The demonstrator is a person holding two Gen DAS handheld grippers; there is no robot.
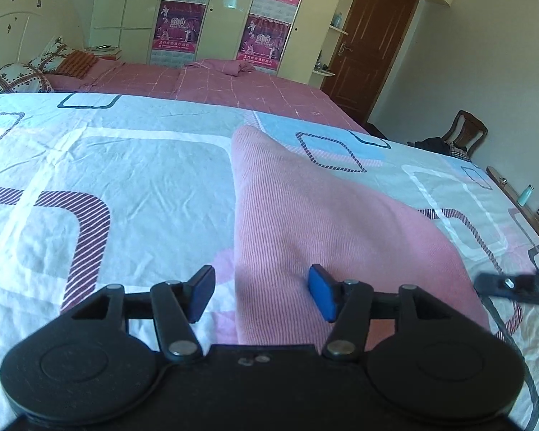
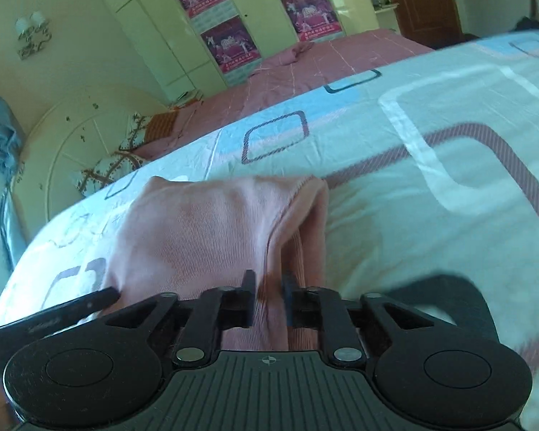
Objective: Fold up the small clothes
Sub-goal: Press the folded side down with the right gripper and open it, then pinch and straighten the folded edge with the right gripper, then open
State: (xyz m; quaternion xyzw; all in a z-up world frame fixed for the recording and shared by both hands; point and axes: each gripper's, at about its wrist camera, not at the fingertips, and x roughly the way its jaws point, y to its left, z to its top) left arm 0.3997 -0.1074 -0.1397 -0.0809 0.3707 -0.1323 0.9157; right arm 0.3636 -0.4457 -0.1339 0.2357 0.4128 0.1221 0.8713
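Observation:
A pink ribbed garment (image 1: pixel 305 215) lies on the patterned bedsheet (image 1: pixel 125 165). My left gripper (image 1: pixel 262 294) is open, its blue pads (image 1: pixel 321 292) straddling the garment's near left edge without pinching it. In the right wrist view the same pink garment (image 2: pixel 204 230) is lifted and bunched toward the camera. My right gripper (image 2: pixel 268 296) is shut on its near edge, with cloth pinched between the fingers. The right gripper also shows at the right edge of the left wrist view (image 1: pixel 514 287).
The bed carries a white sheet with blue, grey and striped squares (image 2: pixel 431 136). A pink blanket (image 1: pixel 215 82) and pillows (image 1: pixel 14 75) lie at the far side. Wardrobes with posters (image 1: pixel 176 25), a brown door (image 1: pixel 373 39) and a chair (image 1: pixel 463 133) stand beyond.

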